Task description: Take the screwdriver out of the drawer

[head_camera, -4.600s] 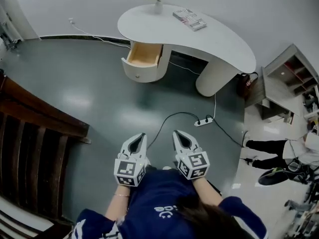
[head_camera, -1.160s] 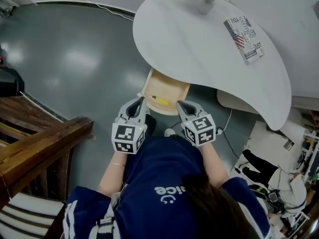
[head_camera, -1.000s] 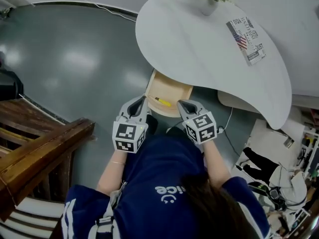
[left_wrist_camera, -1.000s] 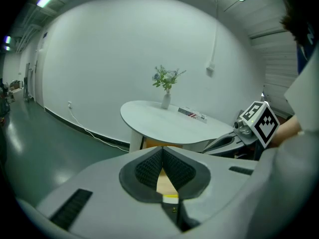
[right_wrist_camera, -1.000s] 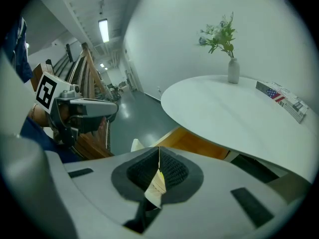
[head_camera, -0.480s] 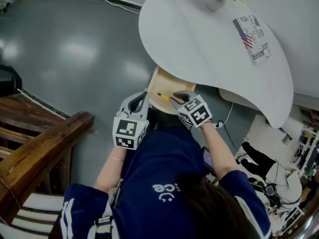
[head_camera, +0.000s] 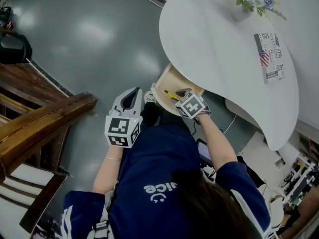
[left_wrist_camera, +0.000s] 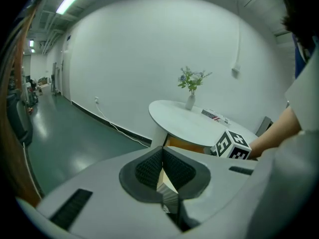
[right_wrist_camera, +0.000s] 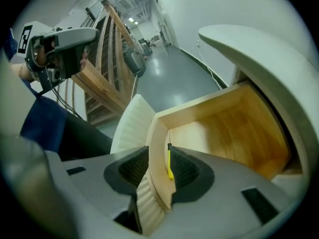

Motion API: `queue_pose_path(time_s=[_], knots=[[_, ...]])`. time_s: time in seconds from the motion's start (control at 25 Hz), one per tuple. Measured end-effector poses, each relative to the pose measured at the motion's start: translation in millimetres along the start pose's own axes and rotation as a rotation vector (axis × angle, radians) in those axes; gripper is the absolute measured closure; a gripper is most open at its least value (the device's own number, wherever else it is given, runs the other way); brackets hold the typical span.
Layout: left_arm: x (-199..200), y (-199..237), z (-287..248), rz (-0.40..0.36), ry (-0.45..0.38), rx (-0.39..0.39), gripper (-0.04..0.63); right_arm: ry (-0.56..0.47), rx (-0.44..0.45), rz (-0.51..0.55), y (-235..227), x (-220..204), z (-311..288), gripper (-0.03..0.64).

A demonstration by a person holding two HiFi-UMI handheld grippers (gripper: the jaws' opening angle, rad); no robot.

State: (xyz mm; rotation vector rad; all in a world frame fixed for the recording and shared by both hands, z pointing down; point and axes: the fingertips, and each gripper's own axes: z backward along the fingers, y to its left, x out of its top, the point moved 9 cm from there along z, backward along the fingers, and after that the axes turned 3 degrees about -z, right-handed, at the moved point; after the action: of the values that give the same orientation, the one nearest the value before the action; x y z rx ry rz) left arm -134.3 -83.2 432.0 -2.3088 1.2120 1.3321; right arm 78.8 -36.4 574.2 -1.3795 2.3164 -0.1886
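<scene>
Within the last second the right gripper (head_camera: pixel 181 91) had dropped from beside the left gripper (head_camera: pixel 132 92) and tipped steeply over the front wall of the open drawer (head_camera: pixel 160 85), which stuck out from under the table (head_camera: pixel 219 49) at the table's 7 o'clock in the head view. Its jaws, together a second earlier, were opening and stood apart. In the right gripper view the drawer's front wall (right_wrist_camera: pixel 155 148) and the yellow screwdriver (right_wrist_camera: pixel 170 164) both showed in the gap between them, with neither pad pressing on anything. The screwdriver (head_camera: pixel 171 94) was inside the drawer, lying on its floor close against the front wall, its tip pointing toward 12 o'clock in that view. The left gripper sat off at the drawer's 8 o'clock, over the floor, its jaws together on nothing and taking no part. The reach seemed nearly done, so the grasp looked like the next step. The jaws still straddled the wall, though, and they would probably need to clear it and settle round the handle before closing.
</scene>
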Motion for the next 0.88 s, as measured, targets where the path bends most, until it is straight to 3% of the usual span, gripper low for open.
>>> queue_pose_path(time_s=[0.36,0.68,0.88], knots=[[-17.3,-3.1,16.5,0.022,0.037,0.110,0.591,0.081,0.035,0.117,-9.4,-1.5,-36.5,0.472],[-37.6,-6.1,31.8,0.018,0.137,0.201,0.591,0.124,0.054,0.254,-14.2,0.3,-75.0,0.460],[-46.3,-1.8,39.0,0.095,0.145,0.230,0.591,0.191,0.048,0.231,-20.6,-4.6,-90.4,0.471]])
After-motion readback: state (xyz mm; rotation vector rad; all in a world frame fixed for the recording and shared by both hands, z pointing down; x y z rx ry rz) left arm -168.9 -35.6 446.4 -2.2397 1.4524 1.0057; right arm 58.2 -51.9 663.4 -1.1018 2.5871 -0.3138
